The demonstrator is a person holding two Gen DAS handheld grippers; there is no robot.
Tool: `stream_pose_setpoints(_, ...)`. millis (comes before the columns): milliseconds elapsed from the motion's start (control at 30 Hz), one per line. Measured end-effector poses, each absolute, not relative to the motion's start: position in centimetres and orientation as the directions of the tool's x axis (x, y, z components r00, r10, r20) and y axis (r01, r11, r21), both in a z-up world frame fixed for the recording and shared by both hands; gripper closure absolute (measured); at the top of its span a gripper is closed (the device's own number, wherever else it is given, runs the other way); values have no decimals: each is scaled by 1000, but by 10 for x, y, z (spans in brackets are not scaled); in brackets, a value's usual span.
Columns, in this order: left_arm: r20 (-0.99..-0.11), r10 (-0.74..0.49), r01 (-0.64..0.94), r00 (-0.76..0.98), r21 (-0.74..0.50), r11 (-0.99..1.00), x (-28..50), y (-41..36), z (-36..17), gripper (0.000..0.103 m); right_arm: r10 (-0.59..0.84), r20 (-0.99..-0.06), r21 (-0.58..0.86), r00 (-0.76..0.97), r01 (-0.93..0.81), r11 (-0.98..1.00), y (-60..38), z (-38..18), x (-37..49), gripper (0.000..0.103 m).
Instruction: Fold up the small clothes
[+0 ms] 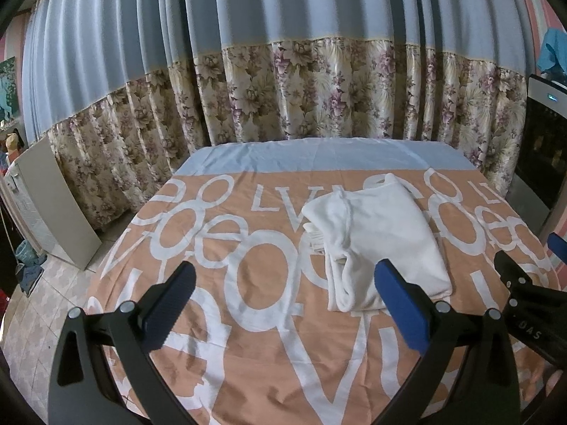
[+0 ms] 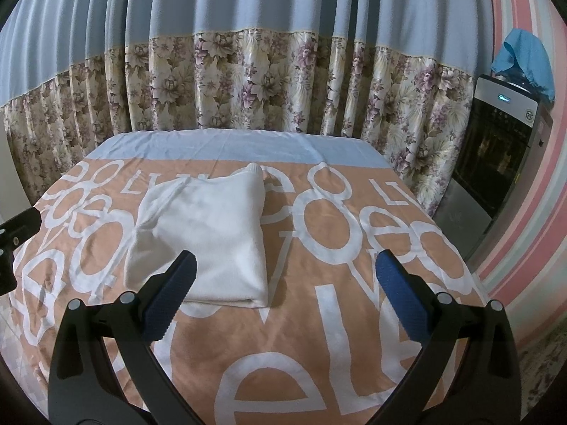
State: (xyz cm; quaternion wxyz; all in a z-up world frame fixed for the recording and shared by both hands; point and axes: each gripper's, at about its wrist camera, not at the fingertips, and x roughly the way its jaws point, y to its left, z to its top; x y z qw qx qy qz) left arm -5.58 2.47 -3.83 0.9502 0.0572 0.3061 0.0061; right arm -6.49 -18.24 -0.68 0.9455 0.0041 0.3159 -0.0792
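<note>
A small white garment [image 1: 379, 241] lay already folded into a compact bundle near the middle of the bench [image 1: 248, 354], on an orange cloth printed with large white letters [image 2: 336, 318], with a blue strip of cloth at the far edge and flowered curtains [image 2: 248, 85] hanging behind. The left gripper [image 1: 287, 304] was spread wide and carried nothing, its right finger just in front of the bundle's near left corner; the right gripper [image 2: 283, 299] was likewise spread wide and bare, its left finger overlapping the near edge of the garment in that view, though whether it touched the fabric could not be told. The cloth looked soft, thick and fleecy, probably light, and with no stiffness of its own: lifted by one point it would likely sag and let the layers slide apart. The rolled seam along the left side and the loose ribbed edges poking out there seemed the weakest part of the fold. A sound hold would probably be across the two near corners, one gripper to each, pinching all the layers together so the stack stayed in one piece; the smooth cover beneath might let it slide if merely pushed.
</note>
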Motion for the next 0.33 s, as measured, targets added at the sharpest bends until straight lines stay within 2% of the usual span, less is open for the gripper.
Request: stream_pose_setpoints(333,-577,45,25,816,113,993,-57,26,-36,2,-145,-599,-43,787,149,988,-183,-7,-64,3)
